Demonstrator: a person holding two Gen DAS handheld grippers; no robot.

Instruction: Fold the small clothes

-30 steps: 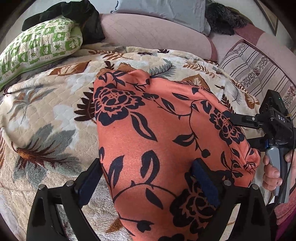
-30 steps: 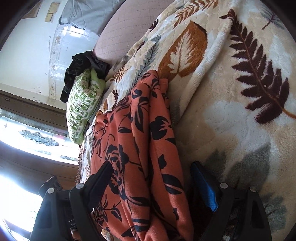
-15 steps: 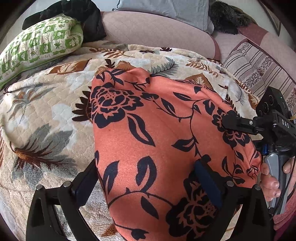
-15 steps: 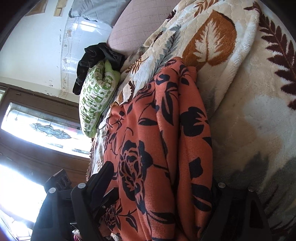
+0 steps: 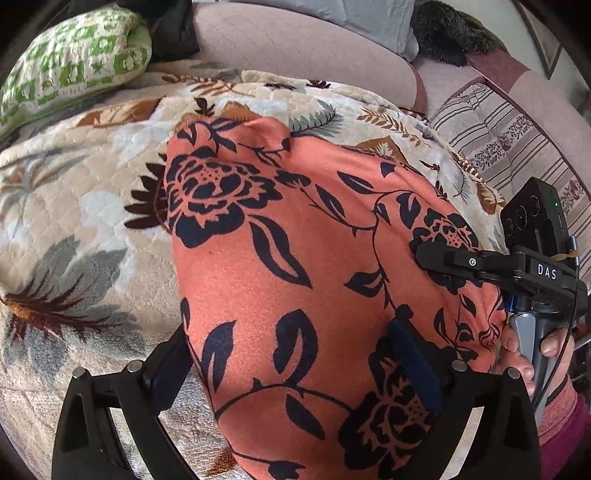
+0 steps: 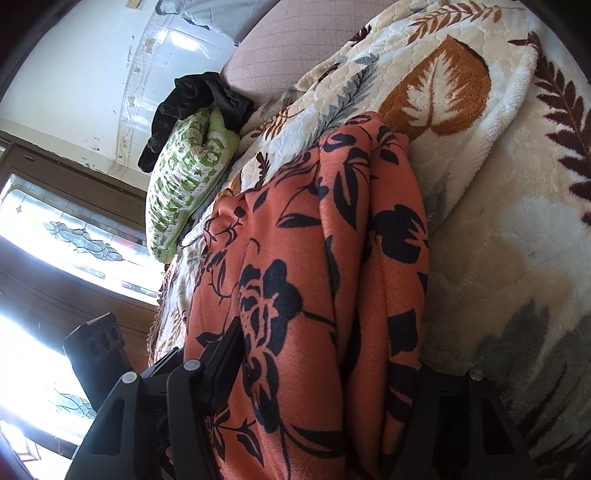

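An orange garment with a black flower print (image 5: 303, 266) lies folded on a leaf-patterned blanket (image 5: 81, 206). My left gripper (image 5: 295, 373) is open; the garment's near end bulges between its fingers (image 5: 413, 362). My right gripper (image 6: 325, 373) is also open, with the garment's (image 6: 317, 266) folded edge between its fingers. In the left wrist view the right gripper (image 5: 480, 264) sits at the garment's right edge, its upper finger lying on the cloth, a hand on its handle.
A green-and-white pillow (image 5: 70, 62) and a black cloth (image 6: 192, 103) lie at the far left. A pink sofa back (image 5: 295, 40) with a grey cushion (image 5: 354, 14) runs behind. A striped cushion (image 5: 517, 136) sits on the right.
Both grippers have pushed further in over the garment; the right gripper's fingers now reach further across its right edge. The garment looks more bunched and raised.
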